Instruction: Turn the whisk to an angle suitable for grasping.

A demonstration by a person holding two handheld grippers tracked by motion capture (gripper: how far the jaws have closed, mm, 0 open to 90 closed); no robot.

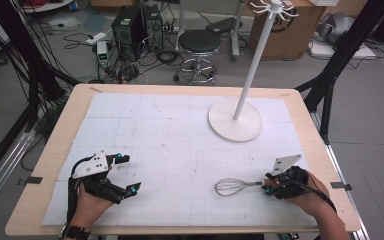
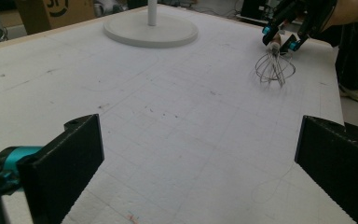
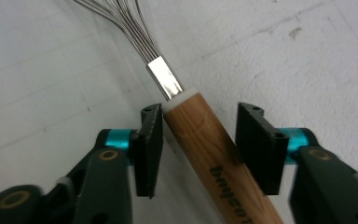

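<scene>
A wire whisk (image 1: 232,186) with a wooden handle (image 3: 205,140) lies on the white gridded mat (image 1: 170,135), near the front right. My right gripper (image 1: 266,184) straddles the handle just behind its metal collar. The left jaw touches the wood and a small gap shows at the right jaw, so the jaws stand open around it. The left gripper view shows the whisk (image 2: 274,67) and the right gripper (image 2: 279,39) far off. My left gripper (image 1: 130,174) rests at the front left, wide open with nothing between its jaws.
A white hanging stand with a round base (image 1: 235,122) and a tall pole rises at the back right of the mat. The wooden table edge (image 1: 30,200) frames the mat. A stool, computers and cables are on the floor beyond.
</scene>
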